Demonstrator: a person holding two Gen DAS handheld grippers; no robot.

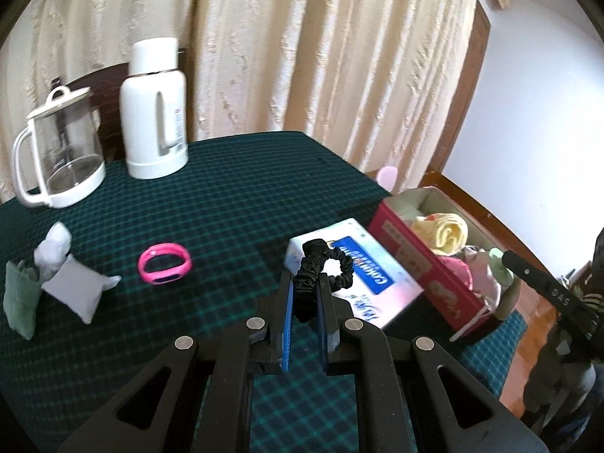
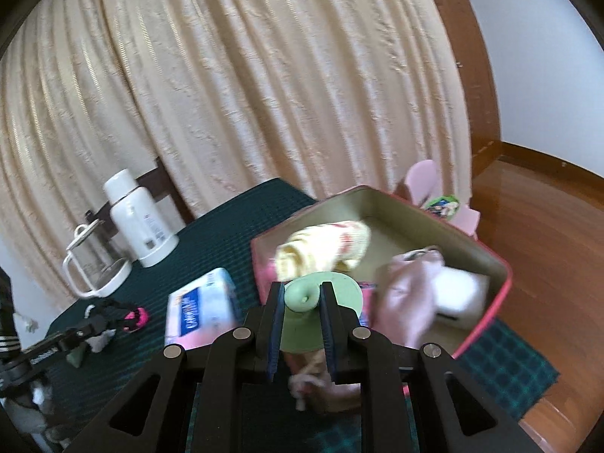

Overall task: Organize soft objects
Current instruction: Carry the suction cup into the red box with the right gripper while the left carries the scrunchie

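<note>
My left gripper (image 1: 305,283) is shut on a black scrunchie (image 1: 321,275) and holds it above the dark green checked table (image 1: 226,204), just left of a tissue pack (image 1: 362,275). My right gripper (image 2: 302,294) is shut on a pale green soft object (image 2: 321,309) over the near edge of the red box (image 2: 502,287). The box (image 1: 415,256) holds a yellow rolled cloth (image 2: 324,249), a pink cloth (image 2: 407,287) and a white soft block (image 2: 460,290). On the left of the table lie a grey pillow (image 1: 75,290), a green pouch (image 1: 19,302) and a white soft piece (image 1: 53,249).
A pink wristband (image 1: 164,263) lies mid-table. A white thermos (image 1: 154,113) and a glass kettle (image 1: 60,154) stand at the back left. Cream curtains hang behind. A pink item (image 2: 426,181) sits beyond the box. Wooden floor shows to the right.
</note>
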